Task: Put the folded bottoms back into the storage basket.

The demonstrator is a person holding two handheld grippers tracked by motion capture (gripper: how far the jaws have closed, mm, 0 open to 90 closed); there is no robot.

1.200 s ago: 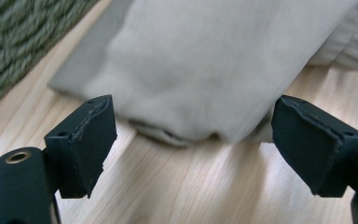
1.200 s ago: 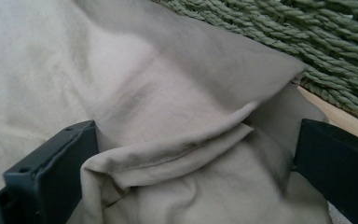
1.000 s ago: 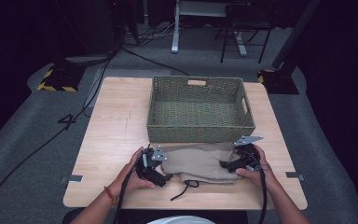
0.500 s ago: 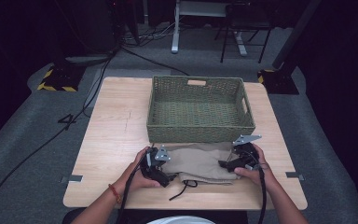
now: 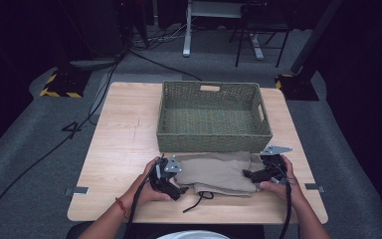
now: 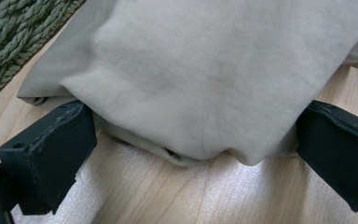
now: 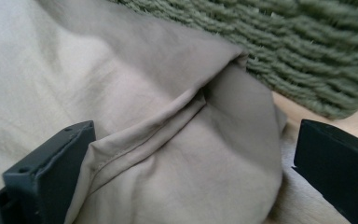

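I hold a gripper in each hand at the near edge of the wooden table [image 5: 119,149], one at either end of a folded beige cloth [image 5: 218,172]. The cloth lies flat on the tabletop just at the 6 o'clock side of the green woven basket [image 5: 211,143], its far edge touching or nearly touching the basket's front wall. A dark cord [image 5: 199,199] trails from under the cloth toward 6 o'clock.

My left gripper [image 5: 176,188] sits at the cloth's 9 o'clock end. In the left gripper view its jaws stand wide apart, one on each side of the bulging folded edge of the cloth [image 6: 205,79], the left gripper [image 6: 193,154] straddling the fabric without pinching it. The basket's weave [image 6: 14,32] shows at the upper left corner there, and bare wood [image 6: 168,191] lies beneath.

My right gripper [image 5: 251,175] is at the cloth's 3 o'clock end, its grey plate [image 5: 276,149] on top. In the right gripper view the right gripper [image 7: 191,172] is spread open too, jaws on either side of a folded corner with a stitched hem [image 7: 158,126]. The basket wall [image 7: 307,51] stands just behind that corner, and a strip of table [image 7: 303,196] shows beside the right-hand jaw.
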